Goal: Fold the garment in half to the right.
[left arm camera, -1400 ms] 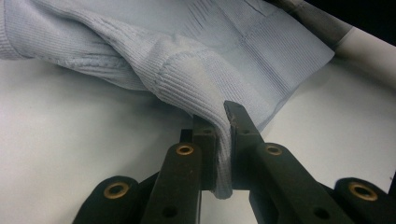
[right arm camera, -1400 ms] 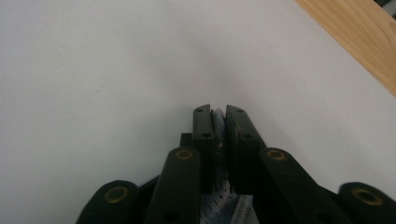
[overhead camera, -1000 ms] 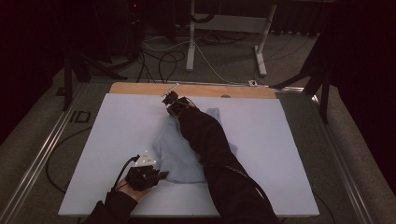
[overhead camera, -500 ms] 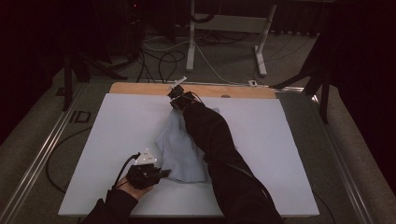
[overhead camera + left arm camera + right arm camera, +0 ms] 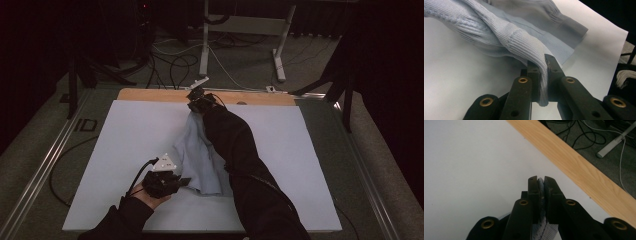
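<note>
High view: a pale blue sweater lies stretched from the tabletop's near edge toward its far wooden edge, long axis between the grippers. The left gripper pinches the ribbed hem at the near end; the right gripper pinches the far end.

Left tongs low at near edge, jaws clamped on knit fabric. Right arm stretched far forward, right tongs pinched on cloth too.

Pale blue garment between both tongs
</note>
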The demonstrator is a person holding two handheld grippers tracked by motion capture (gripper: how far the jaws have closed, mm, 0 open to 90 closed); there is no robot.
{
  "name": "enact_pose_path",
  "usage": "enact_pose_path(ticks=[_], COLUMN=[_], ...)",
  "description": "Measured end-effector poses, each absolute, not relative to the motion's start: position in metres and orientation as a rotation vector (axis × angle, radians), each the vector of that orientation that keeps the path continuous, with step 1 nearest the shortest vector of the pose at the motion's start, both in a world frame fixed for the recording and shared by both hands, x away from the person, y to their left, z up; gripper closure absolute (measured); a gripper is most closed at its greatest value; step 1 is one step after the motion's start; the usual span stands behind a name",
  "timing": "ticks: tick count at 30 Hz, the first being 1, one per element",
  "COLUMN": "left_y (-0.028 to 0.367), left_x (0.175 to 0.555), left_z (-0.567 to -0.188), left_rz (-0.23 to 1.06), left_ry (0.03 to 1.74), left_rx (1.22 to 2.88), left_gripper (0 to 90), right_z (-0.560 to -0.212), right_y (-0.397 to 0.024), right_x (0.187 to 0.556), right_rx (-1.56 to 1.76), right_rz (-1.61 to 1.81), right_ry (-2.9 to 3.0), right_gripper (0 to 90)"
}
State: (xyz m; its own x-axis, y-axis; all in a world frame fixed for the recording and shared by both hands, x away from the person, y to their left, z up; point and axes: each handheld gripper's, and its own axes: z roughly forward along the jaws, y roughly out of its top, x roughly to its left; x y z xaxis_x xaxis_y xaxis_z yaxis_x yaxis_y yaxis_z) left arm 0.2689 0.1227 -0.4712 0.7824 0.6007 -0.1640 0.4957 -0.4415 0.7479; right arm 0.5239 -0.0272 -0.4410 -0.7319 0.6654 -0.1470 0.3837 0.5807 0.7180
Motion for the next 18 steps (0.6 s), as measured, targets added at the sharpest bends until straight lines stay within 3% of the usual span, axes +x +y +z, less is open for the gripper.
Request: enact_pose_path(ticks=[18], left_y=[0.093], left_x=[0.272], left_z=[-0.45], left_rz=[0.172], left_ry=[0.712], left_rx=[2.18], left_gripper=[85.7], right_z=[-0.427], right_y=[-0.053], right_x=[0.515], right_rx=[0.867], right_rz=[1.016], right_ry=[2.364], right_gripper=[84.8])
